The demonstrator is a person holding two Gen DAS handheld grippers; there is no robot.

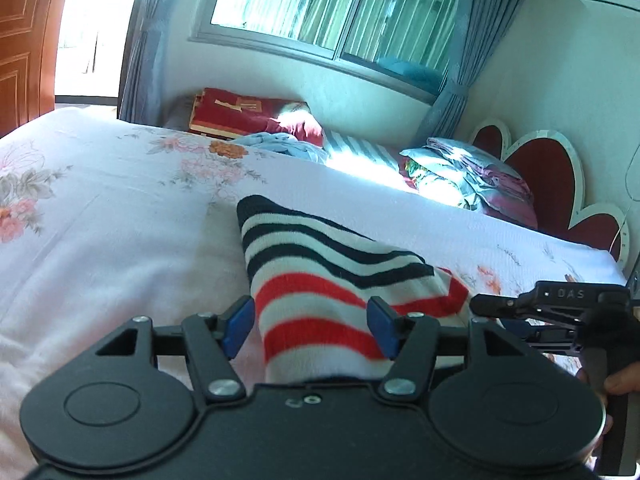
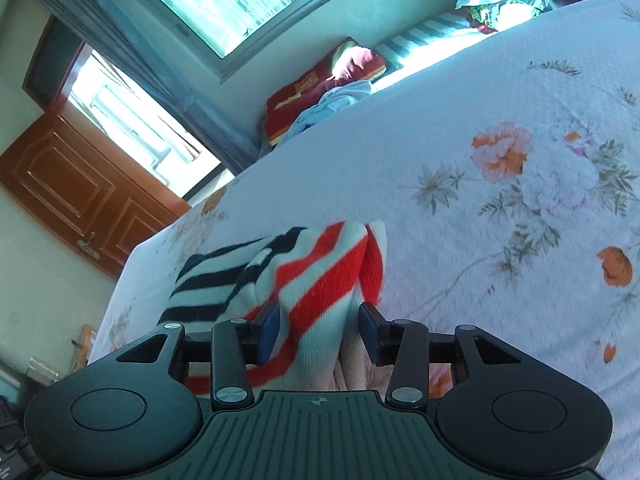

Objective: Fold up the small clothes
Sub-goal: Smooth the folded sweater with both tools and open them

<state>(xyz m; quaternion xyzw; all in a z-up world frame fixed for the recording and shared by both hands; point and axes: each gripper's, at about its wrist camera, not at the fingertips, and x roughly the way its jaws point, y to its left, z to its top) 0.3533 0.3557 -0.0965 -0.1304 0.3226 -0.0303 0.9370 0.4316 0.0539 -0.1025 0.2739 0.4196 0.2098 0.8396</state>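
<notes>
While both grippers' jaws stand open astride the striped garment, bedspread lies bare around.

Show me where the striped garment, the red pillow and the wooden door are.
striped garment (image 1: 320, 276), left wrist view, on a red stripe near its middle.
red pillow (image 1: 240, 114), left wrist view, on its top face.
wooden door (image 2: 76, 184), right wrist view, on a raised panel.
</notes>
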